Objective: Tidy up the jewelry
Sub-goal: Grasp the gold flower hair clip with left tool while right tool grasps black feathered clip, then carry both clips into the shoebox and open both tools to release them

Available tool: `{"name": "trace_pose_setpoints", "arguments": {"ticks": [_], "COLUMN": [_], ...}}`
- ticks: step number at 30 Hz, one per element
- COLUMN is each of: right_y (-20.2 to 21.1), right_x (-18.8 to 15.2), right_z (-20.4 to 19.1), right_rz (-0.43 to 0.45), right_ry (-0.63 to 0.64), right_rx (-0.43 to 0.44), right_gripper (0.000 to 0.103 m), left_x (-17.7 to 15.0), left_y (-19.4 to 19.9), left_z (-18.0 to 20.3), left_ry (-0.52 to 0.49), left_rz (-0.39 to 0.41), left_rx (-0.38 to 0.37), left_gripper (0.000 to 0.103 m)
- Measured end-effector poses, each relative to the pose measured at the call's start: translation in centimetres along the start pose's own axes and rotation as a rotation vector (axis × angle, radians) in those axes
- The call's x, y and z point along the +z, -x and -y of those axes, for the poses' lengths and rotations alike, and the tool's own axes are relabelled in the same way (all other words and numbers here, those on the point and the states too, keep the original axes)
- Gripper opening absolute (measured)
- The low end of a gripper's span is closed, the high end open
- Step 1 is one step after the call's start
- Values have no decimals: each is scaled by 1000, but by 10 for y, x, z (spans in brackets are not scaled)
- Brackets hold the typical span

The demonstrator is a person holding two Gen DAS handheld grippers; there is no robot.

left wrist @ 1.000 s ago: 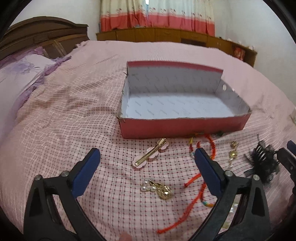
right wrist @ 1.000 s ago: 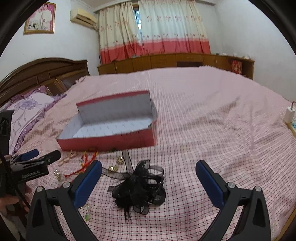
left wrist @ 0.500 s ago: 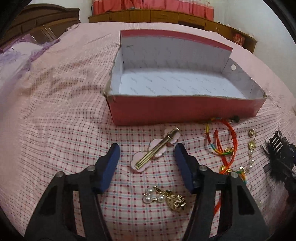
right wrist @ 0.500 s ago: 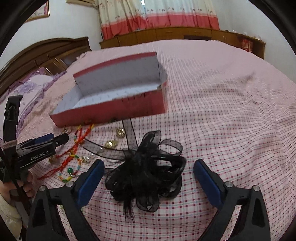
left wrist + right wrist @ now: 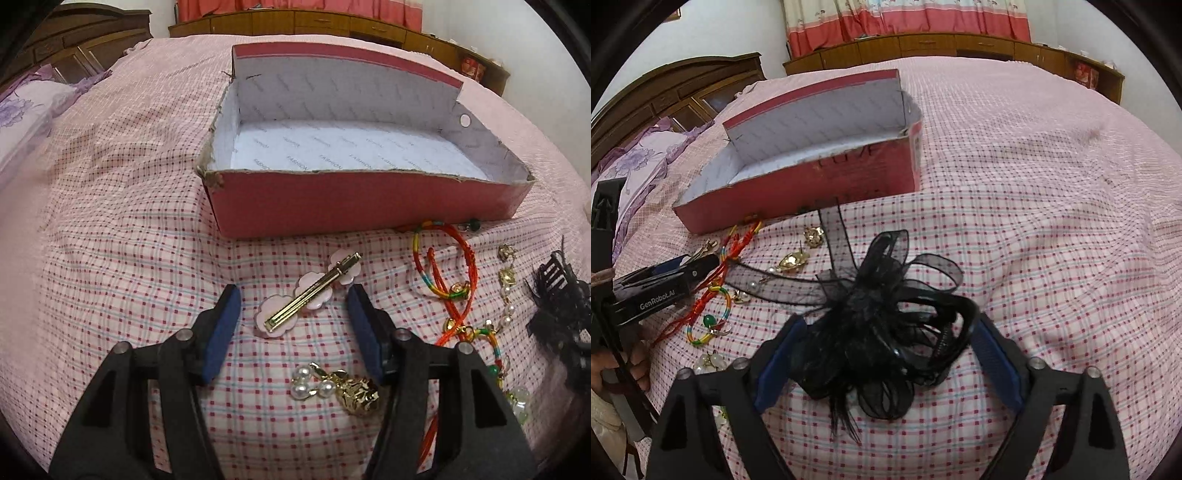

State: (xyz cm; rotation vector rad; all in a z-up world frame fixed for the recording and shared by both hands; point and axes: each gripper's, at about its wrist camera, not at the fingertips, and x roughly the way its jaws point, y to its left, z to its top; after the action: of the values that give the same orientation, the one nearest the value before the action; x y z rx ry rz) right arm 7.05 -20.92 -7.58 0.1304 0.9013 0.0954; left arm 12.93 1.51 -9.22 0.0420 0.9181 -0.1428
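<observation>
Looking along the left gripper (image 5: 293,319), the left wrist view shows its two blue pads on either side of a pink flower hair clip (image 5: 308,295) with a gold bar. The jaws are closing, the clip lies between them, and neither pad touches it. The clip rests flat on the pink checked bed (image 5: 110,258), just in front of a red box (image 5: 362,199) whose white-lined inside holds nothing. A gold and pearl earring (image 5: 336,386) lies nearer the camera, beside the right pad. To the right, red and rainbow cord bracelets (image 5: 448,273) lie in a loose tangle close to the box's front wall, with a string of pearl and gold pieces (image 5: 508,291) beyond them and a black hair piece (image 5: 559,306) at the frame edge.

From the right wrist view, the right gripper (image 5: 884,354) straddles the black hair piece (image 5: 882,332), a bundle of mesh ribbon, feathers and a comb clip. Its jaws are closing with the piece between them; the mesh and comb brush both pads, but a firm pinch cannot be confirmed. The red box (image 5: 820,184) stands farther back, apart from the hair piece. Gold earrings (image 5: 798,258) and the cord bracelets (image 5: 713,314) lie between them on the bed (image 5: 1052,221). At far left, the left gripper (image 5: 683,266) points toward the bracelets, with part of a hand (image 5: 628,365) on its handle.
</observation>
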Motion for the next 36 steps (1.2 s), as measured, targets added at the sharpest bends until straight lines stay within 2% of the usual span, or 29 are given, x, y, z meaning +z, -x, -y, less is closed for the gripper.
{"name": "trace_pose_setpoints", "arguments": {"ticks": [2, 3, 4, 8, 9, 10, 16, 26, 36], "right_y": [5, 7, 9, 14, 16, 18, 34, 59, 79], "right_x": [1, 1, 1, 2, 2, 1, 0, 9, 18], "right_z": [4, 7, 9, 15, 16, 16, 16, -6, -13], "right_rz": [7, 11, 16, 22, 25, 28, 63, 135, 184], "right_ry": [-12, -21, -31, -56, -58, -58, -48, -1, 14], "right_rx": [-1, -2, -3, 7, 11, 13, 26, 53, 90], "right_gripper": [74, 65, 59, 55, 54, 53, 53, 53, 53], "left_x": [-1, -2, -3, -7, -8, -10, -20, -24, -4], "left_y": [4, 6, 8, 18, 21, 24, 47, 91, 123], "left_z": [-2, -2, -3, -7, -8, -12, -17, -21, 2], "left_ry": [-10, -16, -16, -15, -9, -3, 19, 27, 8], "left_rz": [2, 4, 1, -3, -2, -1, 26, 97, 188], "left_rx": [-1, -6, -11, -37, -45, -55, -92, -122, -139], "left_gripper": [35, 30, 29, 28, 21, 10, 10, 9, 9]}}
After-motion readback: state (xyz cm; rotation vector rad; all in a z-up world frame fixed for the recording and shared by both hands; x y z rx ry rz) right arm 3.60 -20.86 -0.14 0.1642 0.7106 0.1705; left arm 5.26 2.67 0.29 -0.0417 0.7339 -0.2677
